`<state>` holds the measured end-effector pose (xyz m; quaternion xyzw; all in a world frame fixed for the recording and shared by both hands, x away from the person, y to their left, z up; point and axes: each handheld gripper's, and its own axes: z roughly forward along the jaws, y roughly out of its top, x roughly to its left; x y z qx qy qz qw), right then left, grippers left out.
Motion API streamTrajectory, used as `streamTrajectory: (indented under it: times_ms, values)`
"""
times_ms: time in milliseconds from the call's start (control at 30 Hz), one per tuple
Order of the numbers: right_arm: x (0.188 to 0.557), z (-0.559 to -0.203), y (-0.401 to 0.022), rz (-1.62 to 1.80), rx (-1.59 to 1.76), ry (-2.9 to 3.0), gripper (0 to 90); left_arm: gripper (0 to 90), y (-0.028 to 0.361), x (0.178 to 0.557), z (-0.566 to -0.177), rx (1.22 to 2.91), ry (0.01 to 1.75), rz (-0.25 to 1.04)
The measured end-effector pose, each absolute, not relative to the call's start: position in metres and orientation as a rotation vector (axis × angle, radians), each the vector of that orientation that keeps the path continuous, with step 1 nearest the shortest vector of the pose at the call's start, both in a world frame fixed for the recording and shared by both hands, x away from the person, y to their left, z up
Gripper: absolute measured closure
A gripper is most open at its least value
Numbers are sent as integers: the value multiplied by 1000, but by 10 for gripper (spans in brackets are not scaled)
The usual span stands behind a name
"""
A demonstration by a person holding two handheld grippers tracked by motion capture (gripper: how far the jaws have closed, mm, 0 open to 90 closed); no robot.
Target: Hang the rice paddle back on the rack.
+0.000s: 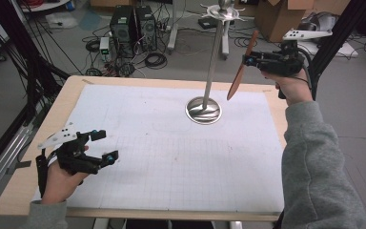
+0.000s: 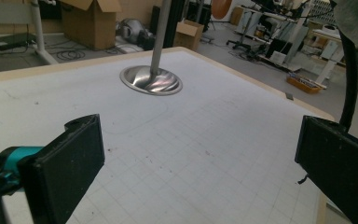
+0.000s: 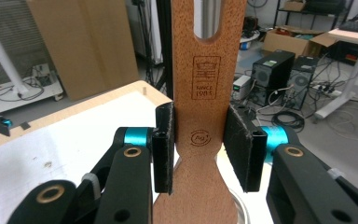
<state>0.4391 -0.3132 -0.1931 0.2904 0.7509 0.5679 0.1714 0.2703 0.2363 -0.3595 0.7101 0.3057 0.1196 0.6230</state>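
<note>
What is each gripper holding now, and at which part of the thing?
The right gripper holds a wooden spatula, its fingers pressing the two edges of the narrow neck below the slotted end. The left gripper is open and holds nothing.

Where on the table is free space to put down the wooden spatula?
The white gridded mat is bare between the left gripper and the round base of the metal stand. The slotted wooden spatula in the right gripper hangs close beside the stand.
</note>
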Motion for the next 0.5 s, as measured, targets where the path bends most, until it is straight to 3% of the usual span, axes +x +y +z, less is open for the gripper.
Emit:
streamTrajectory:
  times_ms: [500]
  values:
    - [451, -174, -306, 1590, 838, 2097, 650, 17, 240, 269, -358, 1647, 710, 290]
